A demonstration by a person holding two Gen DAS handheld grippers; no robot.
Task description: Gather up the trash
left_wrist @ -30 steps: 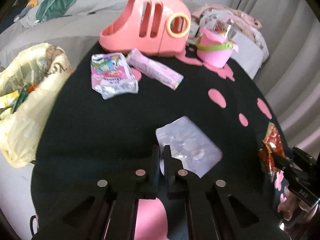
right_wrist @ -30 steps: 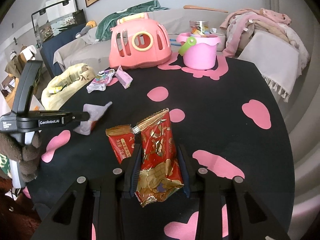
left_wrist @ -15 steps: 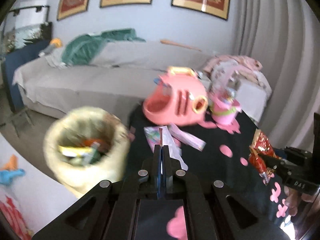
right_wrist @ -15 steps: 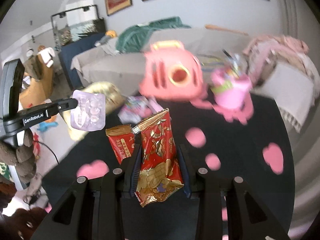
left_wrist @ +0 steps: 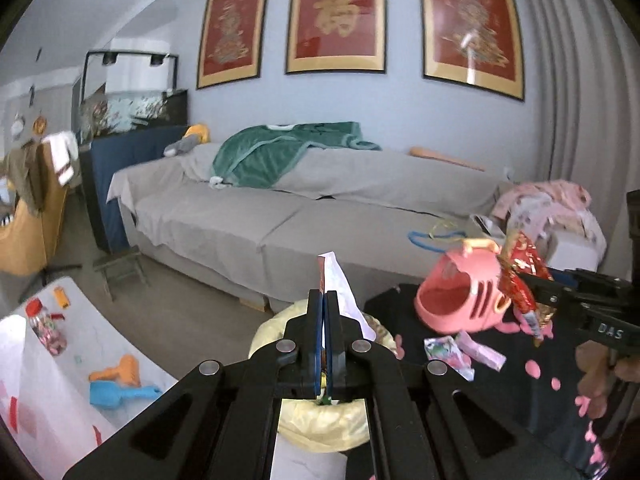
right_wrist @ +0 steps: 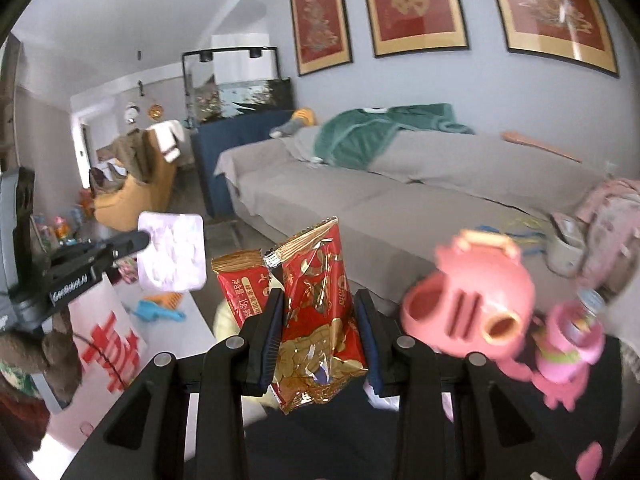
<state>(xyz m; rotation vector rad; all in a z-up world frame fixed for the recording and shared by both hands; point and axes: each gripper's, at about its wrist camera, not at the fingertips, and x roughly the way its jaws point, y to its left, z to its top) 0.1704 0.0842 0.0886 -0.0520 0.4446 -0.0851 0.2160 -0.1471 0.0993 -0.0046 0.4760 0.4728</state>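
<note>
Holding two pieces of trash aloft: left gripper (left_wrist: 325, 300), jaws pressed together on a pale lilac blister pack (right_wrist: 172, 254), seen edge-on from its own camera and as a flat square sheet from the right wrist view; right gripper (right_wrist: 318, 320), jaws part-way apart and clamped on a red-and-gold snack wrapper (right_wrist: 320, 312), with a smaller red packet (right_wrist: 240, 284) stuck out at its left side. Yellow trash bag (left_wrist: 320, 424), open-mouthed, directly below the left gripper's fingers, beside the black table with pink spots (left_wrist: 520, 392). On the table: pink toy carrier (left_wrist: 460, 296), pink bucket (right_wrist: 568, 340), a colourful crumpled wrapper (left_wrist: 444, 350) and a pink wrapper (left_wrist: 480, 352) just beside it. Background: grey sofa (left_wrist: 280, 216) with green blanket (left_wrist: 280, 148), three red framed pictures (left_wrist: 336, 20) on the wall, a heap of pink clothes (left_wrist: 552, 200) at the right.
</note>
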